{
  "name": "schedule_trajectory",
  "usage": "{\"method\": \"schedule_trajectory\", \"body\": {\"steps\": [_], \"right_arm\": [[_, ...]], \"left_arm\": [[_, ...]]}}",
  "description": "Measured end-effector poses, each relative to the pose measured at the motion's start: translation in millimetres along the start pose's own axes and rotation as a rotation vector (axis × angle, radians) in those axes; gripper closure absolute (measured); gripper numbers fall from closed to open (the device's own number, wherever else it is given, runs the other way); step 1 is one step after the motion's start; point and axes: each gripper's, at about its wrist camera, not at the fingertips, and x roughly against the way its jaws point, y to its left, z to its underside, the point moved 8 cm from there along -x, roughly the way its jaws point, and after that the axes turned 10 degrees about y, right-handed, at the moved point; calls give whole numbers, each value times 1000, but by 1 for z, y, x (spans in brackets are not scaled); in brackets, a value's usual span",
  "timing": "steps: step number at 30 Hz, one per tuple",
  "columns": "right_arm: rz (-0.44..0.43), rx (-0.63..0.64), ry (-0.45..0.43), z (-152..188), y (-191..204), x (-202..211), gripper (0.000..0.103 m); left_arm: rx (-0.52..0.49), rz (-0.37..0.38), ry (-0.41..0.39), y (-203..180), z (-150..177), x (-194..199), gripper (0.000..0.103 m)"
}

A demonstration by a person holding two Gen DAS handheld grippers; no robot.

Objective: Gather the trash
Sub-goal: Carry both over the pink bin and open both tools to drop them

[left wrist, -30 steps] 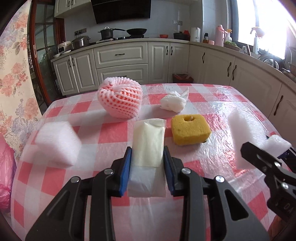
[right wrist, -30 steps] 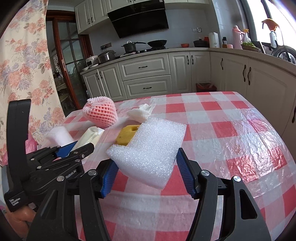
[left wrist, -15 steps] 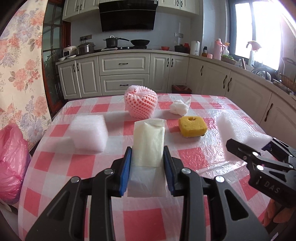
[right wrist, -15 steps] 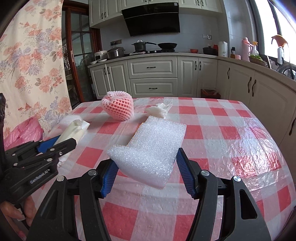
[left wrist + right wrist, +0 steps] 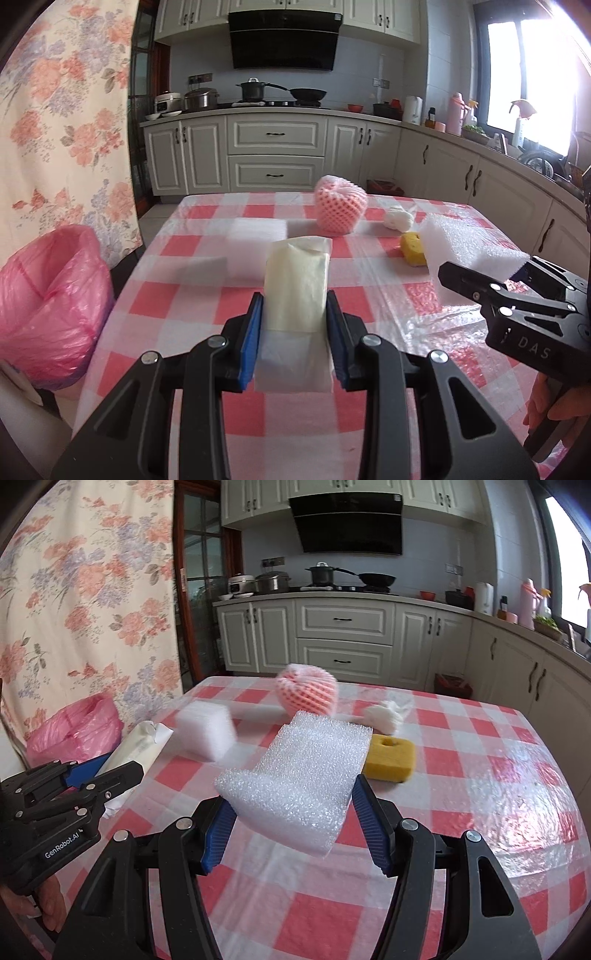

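Hidden or cut off: the lower end of the cream folded paper packet (image 5: 296, 286) sits behind the left gripper's pads; the yellow square sponge with a round hole (image 5: 389, 757) is partly covered by foam in both views; the person shows only as fingers at the frame edges.
Hard to make out: the white foam block (image 5: 206, 733) on the surface is smeared by blur, edges soft; the small crumpled white tissue (image 5: 382, 715) has no clear outline.
Left gripper (image 5: 294, 334): narrow, blue pads pressed on both sides of the cream packet, which stands up out of it, clear of the surface.
Right gripper (image 5: 295, 821): moderately wide, blue ribbed pads clamped on the white bubbly foam sheet (image 5: 301, 775), which juts forward above the surface.
Cream packet: smooth, flat, creased and open at the top end.
Foam sheet: thick, pebbled, stepped L-like outline.
Pink foam fruit net (image 5: 340, 208): rounded, mesh-patterned, dented on top; rests at the far middle of the surface.
Sponge: porous, rounded corners, lying flat near the tissue.
Surface (image 5: 192, 314): table under a red-and-white checked cloth with a glossy, wrinkled clear cover.
Pink plastic bin bag (image 5: 48, 299): thin, crinkled, mouth open, beside the left edge of the surface, lower than it.
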Motion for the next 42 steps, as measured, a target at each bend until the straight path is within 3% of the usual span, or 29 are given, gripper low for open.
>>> {"method": "schedule_trajectory", "body": {"steps": [17, 29, 36, 42], "right_arm": [[-192, 203, 4, -34, 126, -21, 44], [-379, 338, 17, -60, 226, -40, 44], [-450, 400, 6, -87, 281, -61, 44], [-532, 485, -16, -108, 337, -74, 44]], "left_arm": [[138, -175, -46, 124, 22, 58, 71], [254, -327, -108, 230, 24, 112, 71], [312, -399, -116, 294, 6, 112, 71], [364, -388, -89, 334, -10, 92, 70]]}}
